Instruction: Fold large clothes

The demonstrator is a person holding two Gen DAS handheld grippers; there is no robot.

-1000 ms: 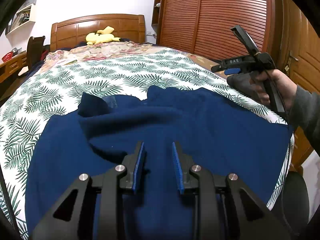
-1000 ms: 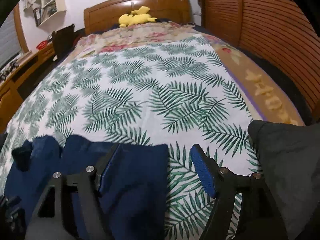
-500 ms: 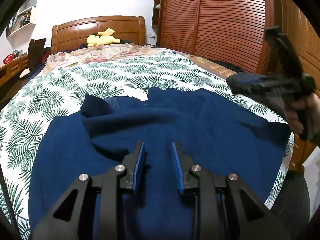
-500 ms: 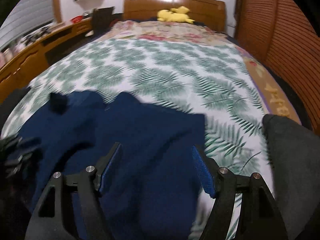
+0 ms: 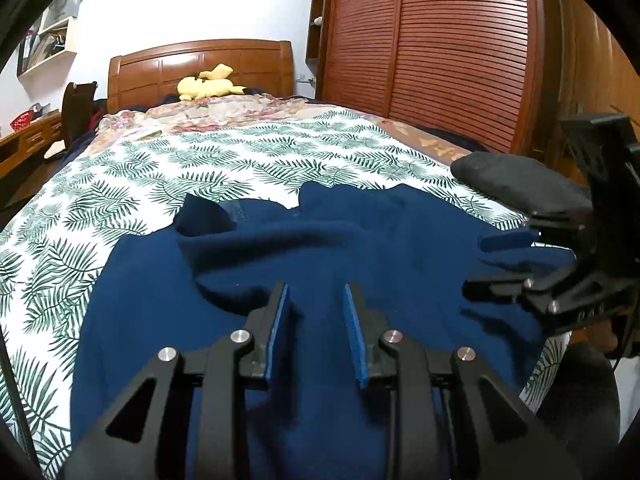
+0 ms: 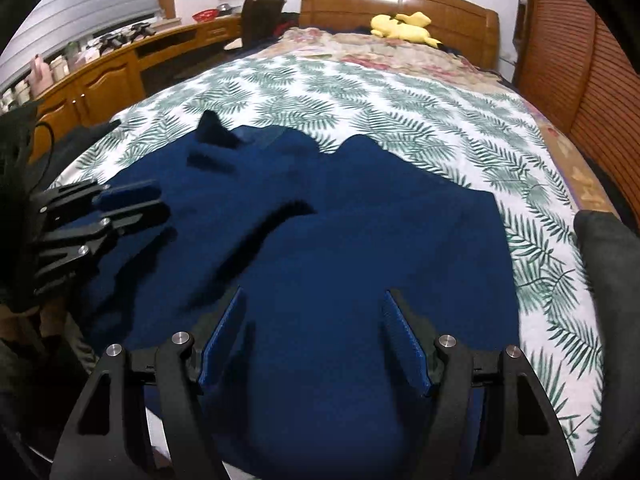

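Navy garment [image 5: 320, 264] lies spread across the foot of the bed [image 6: 360, 92], collar end toward the headboard [image 5: 200, 64], as we bring both tools in over it. Our left gripper [image 5: 316, 324] hovers low above the middle of the cloth, its blue pads part-way apart with nothing between them. Our right gripper [image 6: 316, 336] has its jaws spread wide, also empty, over the near hem.

What changed in the last second matters: the right gripper (it had been aimed out past the garment's right edge, over bare leaf-print sheet) has swung left and now faces the cloth squarely, and in the left view it has dropped from up in the air to just above the fabric's right side. The left tool has barely moved.

We read this as both hands lining up for a first pinch, so the fold itself has not yet begun. 1 ridge of fabric [image 6: 260, 236] runs diagonally across the left half, and a corner near the collar [image 5: 204, 216] stands up; both may want smoothing. A dark grey item [image 5: 516, 188] sits just beside the garment's right edge, and a yellow plush toy [image 6: 404, 26] rests well apart by the headboard.
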